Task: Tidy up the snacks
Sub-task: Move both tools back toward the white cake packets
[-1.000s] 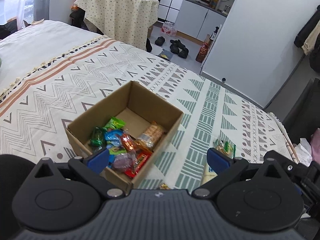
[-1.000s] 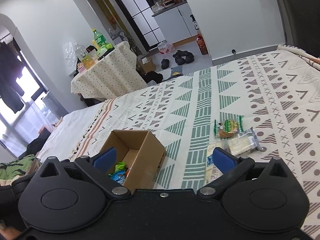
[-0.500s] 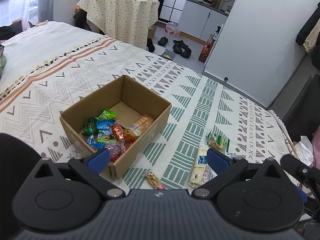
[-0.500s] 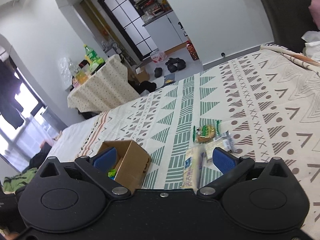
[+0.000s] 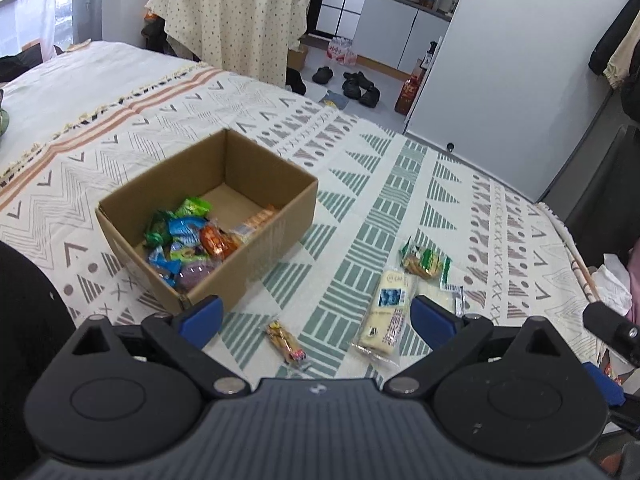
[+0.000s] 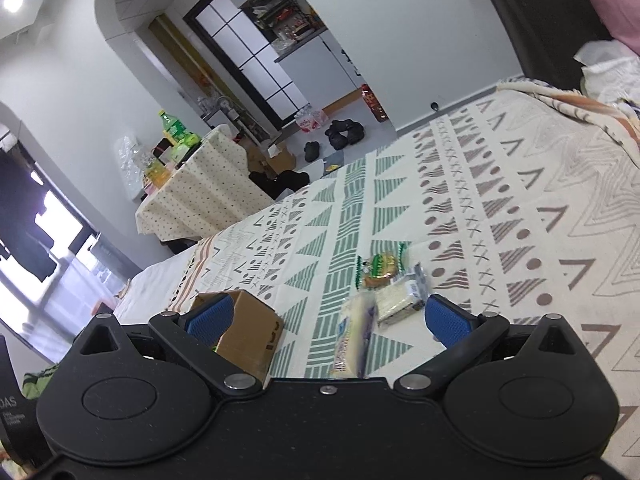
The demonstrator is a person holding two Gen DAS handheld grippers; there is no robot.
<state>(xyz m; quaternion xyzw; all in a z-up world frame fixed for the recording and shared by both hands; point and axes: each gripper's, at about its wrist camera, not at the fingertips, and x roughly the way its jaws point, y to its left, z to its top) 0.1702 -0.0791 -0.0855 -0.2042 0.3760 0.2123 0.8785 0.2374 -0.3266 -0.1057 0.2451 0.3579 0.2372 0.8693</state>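
Note:
An open cardboard box [image 5: 276,216] sits on the patterned bedspread and holds several colourful wrapped snacks [image 5: 188,240]. To its right lie loose snacks: a small bar [image 5: 286,342], a long white packet [image 5: 386,316], a green-edged biscuit pack [image 5: 424,262] and a clear pack [image 5: 450,294]. My left gripper [image 5: 316,316] is open and empty, above the small bar. My right gripper [image 6: 328,316] is open and empty, near the long packet [image 6: 354,336]; the box [image 6: 248,336], the biscuit pack [image 6: 382,266] and the clear pack [image 6: 400,296] show there too.
A table with a dotted cloth [image 5: 236,28] and bottles stands beyond the bed. Shoes [image 5: 356,84] and a red bottle lie on the floor by a white wall. Part of the right gripper [image 5: 612,328] shows at the right edge.
Both grippers have pulled back and up from the box. More of the bedspread and the loose snacks have come into view. The right view has tilted.

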